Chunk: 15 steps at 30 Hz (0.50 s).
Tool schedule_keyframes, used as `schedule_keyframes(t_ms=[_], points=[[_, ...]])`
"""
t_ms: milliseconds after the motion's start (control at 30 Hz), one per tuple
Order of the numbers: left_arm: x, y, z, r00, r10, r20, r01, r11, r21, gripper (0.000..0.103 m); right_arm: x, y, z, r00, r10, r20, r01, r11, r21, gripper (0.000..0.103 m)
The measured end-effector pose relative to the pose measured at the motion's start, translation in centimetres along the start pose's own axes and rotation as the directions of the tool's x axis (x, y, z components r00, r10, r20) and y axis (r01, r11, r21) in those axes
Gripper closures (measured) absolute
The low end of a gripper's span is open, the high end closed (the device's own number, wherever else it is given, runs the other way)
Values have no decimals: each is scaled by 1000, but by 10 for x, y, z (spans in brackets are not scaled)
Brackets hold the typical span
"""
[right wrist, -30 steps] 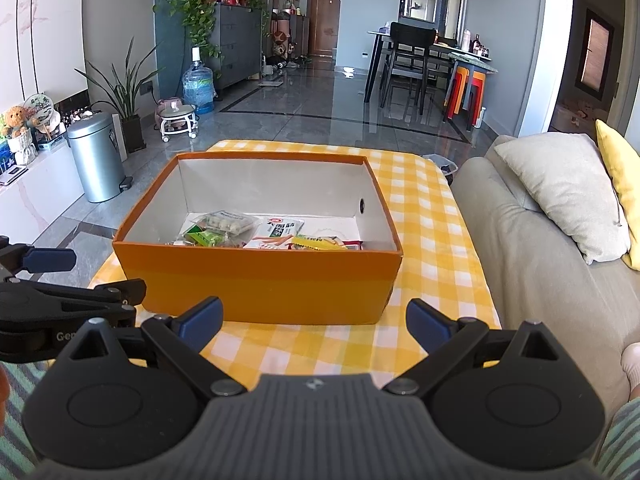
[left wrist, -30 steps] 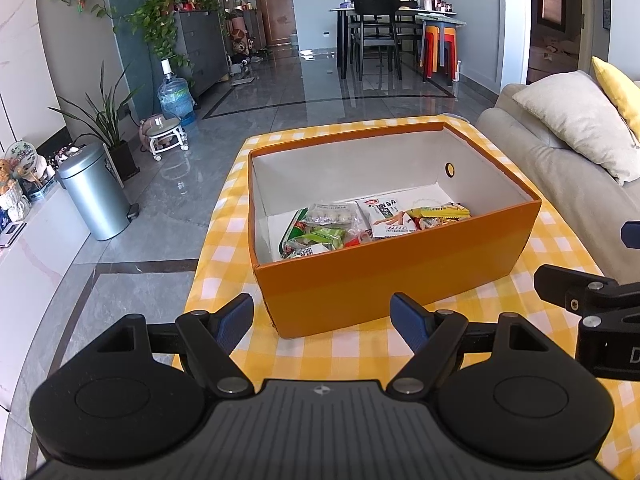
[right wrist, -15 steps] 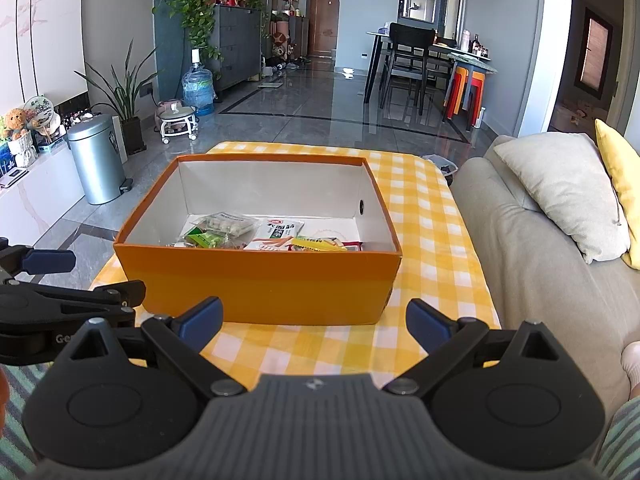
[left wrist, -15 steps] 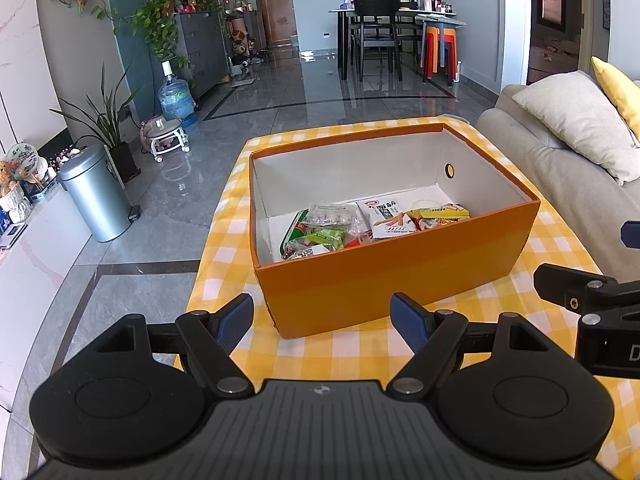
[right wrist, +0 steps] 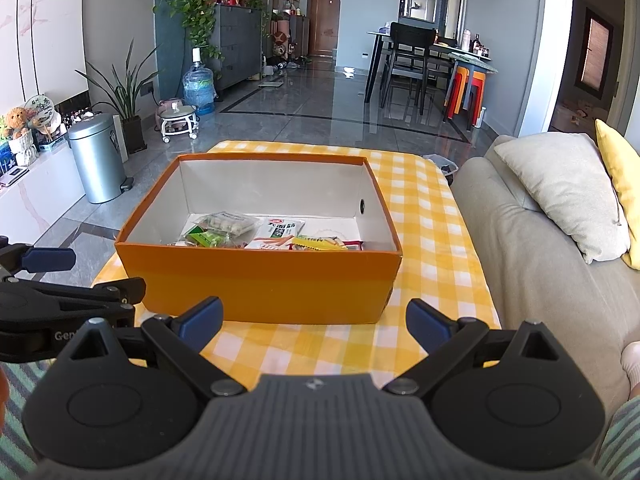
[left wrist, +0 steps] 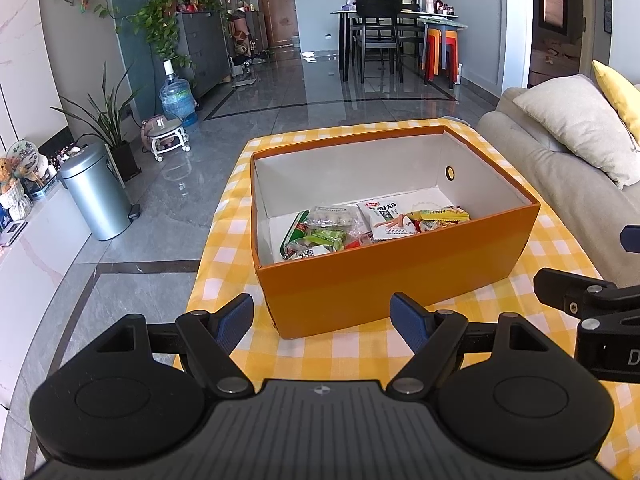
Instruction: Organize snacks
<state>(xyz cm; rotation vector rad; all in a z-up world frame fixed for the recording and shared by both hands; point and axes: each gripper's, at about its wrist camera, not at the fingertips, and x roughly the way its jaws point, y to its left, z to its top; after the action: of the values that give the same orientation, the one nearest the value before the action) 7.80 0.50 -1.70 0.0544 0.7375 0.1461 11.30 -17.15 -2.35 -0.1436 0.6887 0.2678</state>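
Left gripper (left wrist: 322, 316) fingers spread wide, right gripper (right wrist: 314, 322) fingers likewise apart, both empty, side by side

Matt, seemingly cardboard box (left wrist: 384, 276); glossy plastic snack packets (left wrist: 332, 232).

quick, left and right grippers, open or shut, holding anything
Left gripper: open, holding nothing.
Right gripper: open, holding nothing.

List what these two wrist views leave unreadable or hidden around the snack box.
- Snack packets: those nearest the front lie behind the orange box's near wall in the right wrist view; the full count is unclear.
- Packet print: too small to read in either view.
- Tablecloth under and just behind the box: covered by it.
- Right gripper: cut off by the left wrist view's right edge.
- Left gripper: cut off at the right wrist view's left edge.
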Motion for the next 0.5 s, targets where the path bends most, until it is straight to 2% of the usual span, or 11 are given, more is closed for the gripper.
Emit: schedule_keyframes(t_ms=[200, 500], points=[[-2, 2, 0, 1000, -3, 17, 4, 999, -33, 12, 1, 0, -1, 1000, -1, -4, 1, 1000, 3, 8], [-4, -1, -3, 1000, -6, 30, 7, 999, -36, 15, 1, -2, -1, 1000, -2, -12, 2, 1000, 7, 8]])
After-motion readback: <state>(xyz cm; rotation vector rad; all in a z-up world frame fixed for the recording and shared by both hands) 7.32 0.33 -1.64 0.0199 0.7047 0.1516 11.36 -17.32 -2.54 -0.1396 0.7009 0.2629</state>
